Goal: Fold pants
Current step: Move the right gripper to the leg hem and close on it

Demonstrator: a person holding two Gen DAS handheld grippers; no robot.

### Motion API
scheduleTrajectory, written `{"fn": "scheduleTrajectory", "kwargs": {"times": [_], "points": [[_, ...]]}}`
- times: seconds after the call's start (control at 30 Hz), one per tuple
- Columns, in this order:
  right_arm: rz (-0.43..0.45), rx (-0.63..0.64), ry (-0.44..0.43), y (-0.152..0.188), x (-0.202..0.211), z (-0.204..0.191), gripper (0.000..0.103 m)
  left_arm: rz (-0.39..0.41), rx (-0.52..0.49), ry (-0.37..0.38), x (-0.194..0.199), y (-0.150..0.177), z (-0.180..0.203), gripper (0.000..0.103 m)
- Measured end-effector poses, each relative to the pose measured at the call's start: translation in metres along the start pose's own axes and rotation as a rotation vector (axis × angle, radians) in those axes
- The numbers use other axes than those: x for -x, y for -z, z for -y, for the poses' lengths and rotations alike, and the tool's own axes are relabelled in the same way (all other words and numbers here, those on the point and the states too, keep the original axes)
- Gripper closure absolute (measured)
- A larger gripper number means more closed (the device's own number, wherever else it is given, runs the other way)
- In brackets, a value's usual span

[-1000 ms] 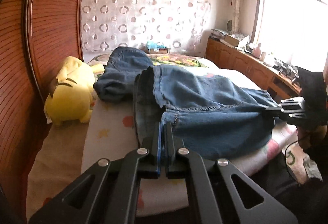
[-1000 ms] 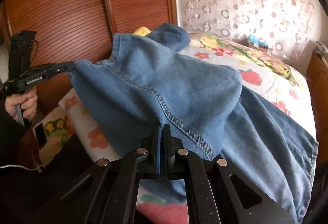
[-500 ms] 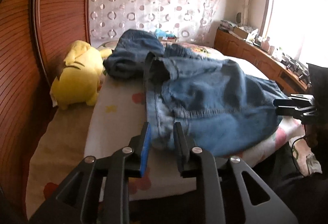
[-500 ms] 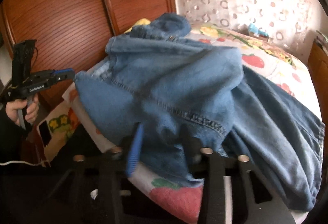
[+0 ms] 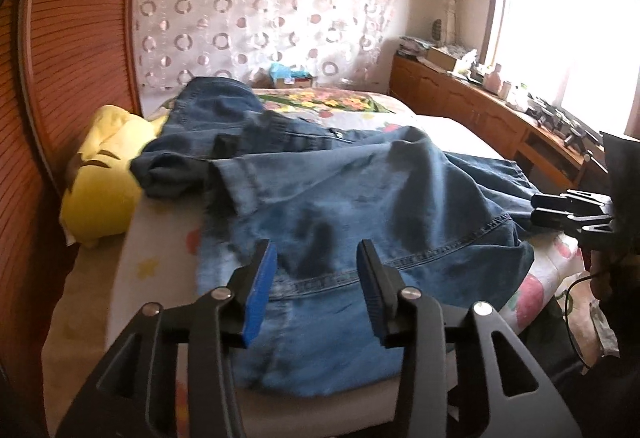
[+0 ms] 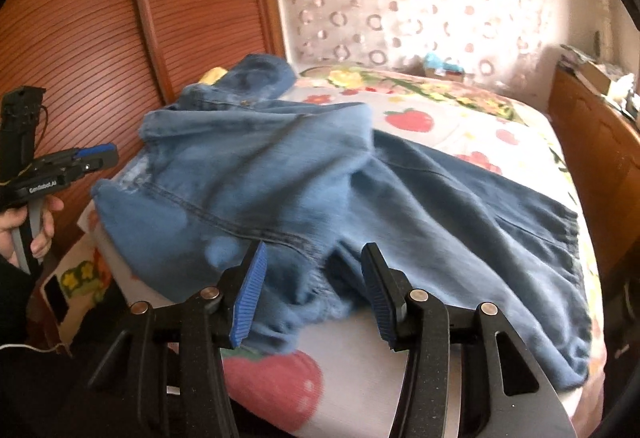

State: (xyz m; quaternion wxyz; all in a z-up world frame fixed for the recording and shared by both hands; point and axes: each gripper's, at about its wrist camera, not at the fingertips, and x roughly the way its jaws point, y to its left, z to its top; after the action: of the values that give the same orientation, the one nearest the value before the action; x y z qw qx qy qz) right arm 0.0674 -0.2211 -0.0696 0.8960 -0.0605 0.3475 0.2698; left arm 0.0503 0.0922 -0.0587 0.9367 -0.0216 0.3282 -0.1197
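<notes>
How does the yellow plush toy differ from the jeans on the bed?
The plush toy is bright yellow and puffy; the jeans are blue denim, lying flat and rumpled. The toy sits by the wooden headboard at the bed's side; the jeans spread across the mattress middle. The jeans cover far more of the bed. Both are soft and rest on the floral sheet.

Bed (image 5: pixel 160 250): bare sheet strip at 9 o'clock of the jeans (image 5: pixel 360 205), open for a pass. Yellow plush toy (image 5: pixel 104 181) blocks the 10 o'clock corner, tight against the wooden slatted wall (image 5: pixel 72 57). Far half of the mattress, 12 to 1 o'clock, lies clear up to a small box (image 6: pixel 440 65) by the curtain. Wooden cabinet (image 6: pixel 592 141) hems the 3 o'clock side. Strawberry-print near edge at 6 o'clock in the right wrist view is uncovered.
</notes>
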Motion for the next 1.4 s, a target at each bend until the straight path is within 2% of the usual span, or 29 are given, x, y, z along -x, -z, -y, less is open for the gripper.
{"fn": "scheduleTrajectory", "kwargs": {"times": [0.47,0.63,0.9,1.1,1.4], "points": [[0.02,-0.161,0.179,0.041,0.049,0.093,0.052,-0.05,-0.077,0.056,-0.048,-0.024,0.067,0.056],[0.018,-0.217,0.226,0.058,0.063,0.121,0.049,-0.069,-0.107,0.064,-0.06,-0.028,0.09,0.056],[0.01,-0.264,0.266,0.072,0.071,0.143,0.048,-0.131,-0.131,0.058,-0.081,-0.023,0.106,0.056],[-0.005,-0.281,0.291,0.079,0.07,0.153,0.048,-0.193,-0.119,0.043,-0.098,-0.012,0.105,0.056],[-0.011,-0.303,0.316,0.084,0.072,0.162,0.048,-0.171,-0.124,0.03,-0.101,-0.005,0.111,0.052]]}}
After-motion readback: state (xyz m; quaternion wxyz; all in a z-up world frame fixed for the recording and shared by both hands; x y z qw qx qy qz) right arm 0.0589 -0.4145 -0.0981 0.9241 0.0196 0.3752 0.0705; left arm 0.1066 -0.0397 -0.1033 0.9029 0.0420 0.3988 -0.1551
